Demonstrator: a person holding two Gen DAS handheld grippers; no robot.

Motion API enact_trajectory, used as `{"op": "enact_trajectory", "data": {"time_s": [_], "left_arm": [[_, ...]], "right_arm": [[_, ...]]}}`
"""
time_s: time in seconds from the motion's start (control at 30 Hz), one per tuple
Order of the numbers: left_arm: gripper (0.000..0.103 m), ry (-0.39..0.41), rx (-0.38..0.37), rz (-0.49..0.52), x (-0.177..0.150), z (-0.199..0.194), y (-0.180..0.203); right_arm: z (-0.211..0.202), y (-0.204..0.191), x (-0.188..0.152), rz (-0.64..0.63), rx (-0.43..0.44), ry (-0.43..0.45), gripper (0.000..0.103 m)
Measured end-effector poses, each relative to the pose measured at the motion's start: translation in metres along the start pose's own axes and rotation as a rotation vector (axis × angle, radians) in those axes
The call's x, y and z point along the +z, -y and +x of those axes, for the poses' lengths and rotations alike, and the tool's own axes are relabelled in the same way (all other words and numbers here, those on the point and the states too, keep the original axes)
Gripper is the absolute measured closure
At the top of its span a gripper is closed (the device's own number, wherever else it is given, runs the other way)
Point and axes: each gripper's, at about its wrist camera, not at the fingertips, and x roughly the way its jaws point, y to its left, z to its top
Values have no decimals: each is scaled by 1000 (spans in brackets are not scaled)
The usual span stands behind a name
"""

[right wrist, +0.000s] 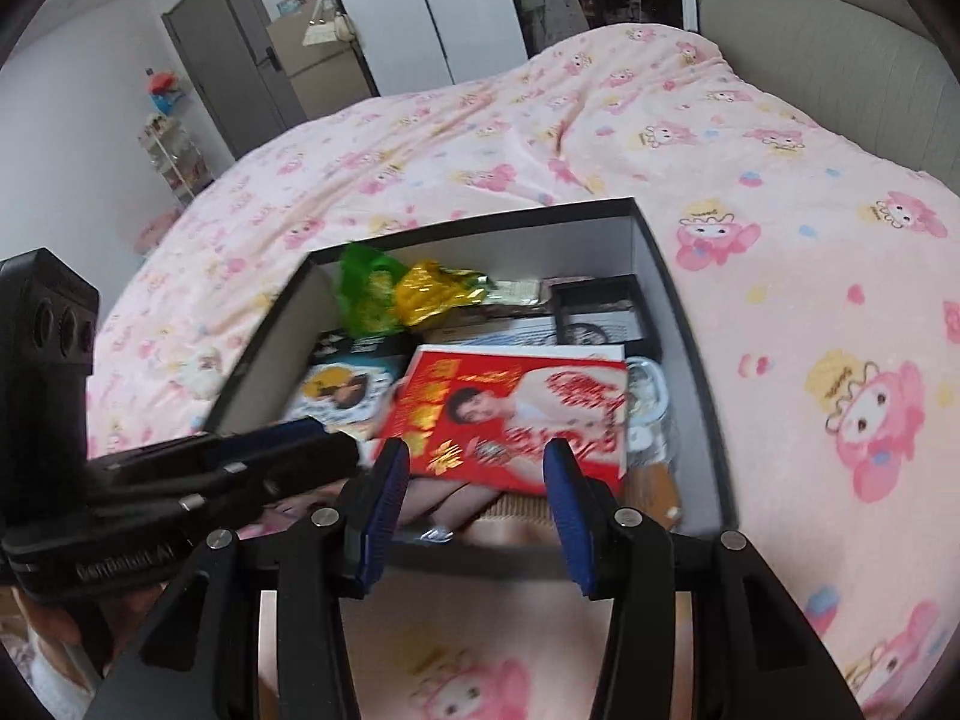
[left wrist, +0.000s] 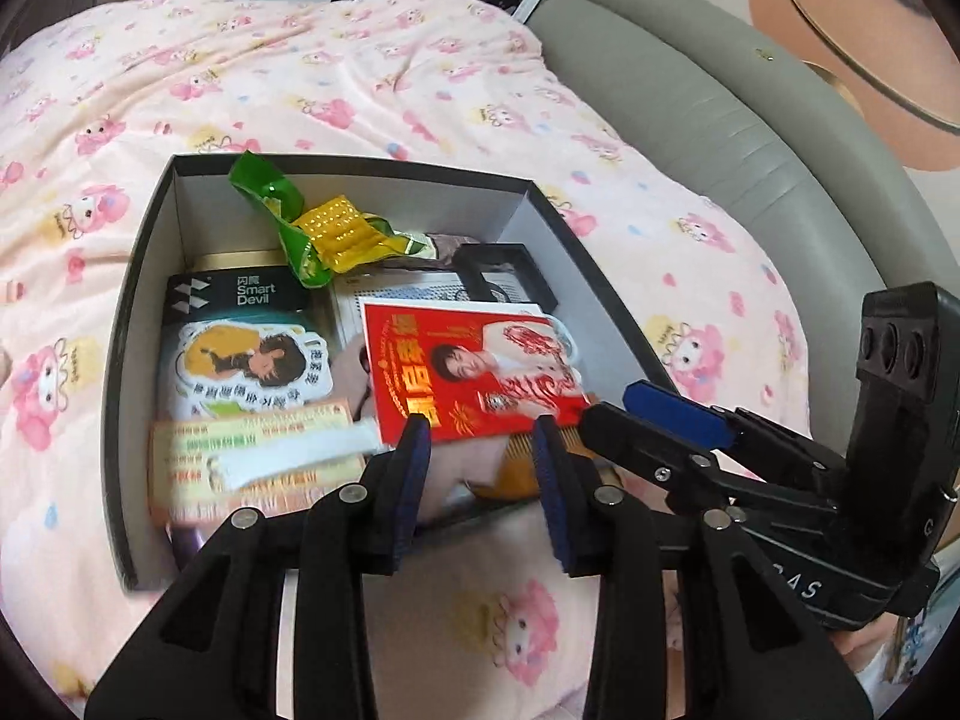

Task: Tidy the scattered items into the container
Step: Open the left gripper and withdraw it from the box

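Pink blanket (left wrist: 372, 84) with little bunny pictures covered the bed, and a dark cardboard box (left wrist: 129, 324) with grey inside walls sat on it. Inside the box lay a red card (left wrist: 474, 372) with a person's picture, resting on top of the other things. A green and yellow snack wrapper (left wrist: 312, 222) lay at the far end, partly leaning on the back wall. A dark Smart Devil pack (left wrist: 240, 294) sat near the left wall, with a cartoon sticker (left wrist: 252, 366) just in front of it. An orange paper slip (left wrist: 252, 462) lay at the near left, blurry. The left gripper (left wrist: 480, 474) hung over the near edge of the box with its blue pads wide apart and nothing between them. The right gripper (right wrist: 474, 498) was beside it, also spread wide and holding nothing, just above the near end of the red card.
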Motion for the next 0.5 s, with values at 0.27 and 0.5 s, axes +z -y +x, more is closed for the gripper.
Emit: {"op": "enact_trajectory", "data": {"time_s": [0.27, 0.5], "left_arm": [[68, 40, 24, 53, -14, -62, 9], [68, 79, 95, 36, -22, -120, -25]], "right_arm": [[-42, -37, -14, -33, 44, 53, 61], [-47, -101, -9, -141, 113, 55, 61]]}}
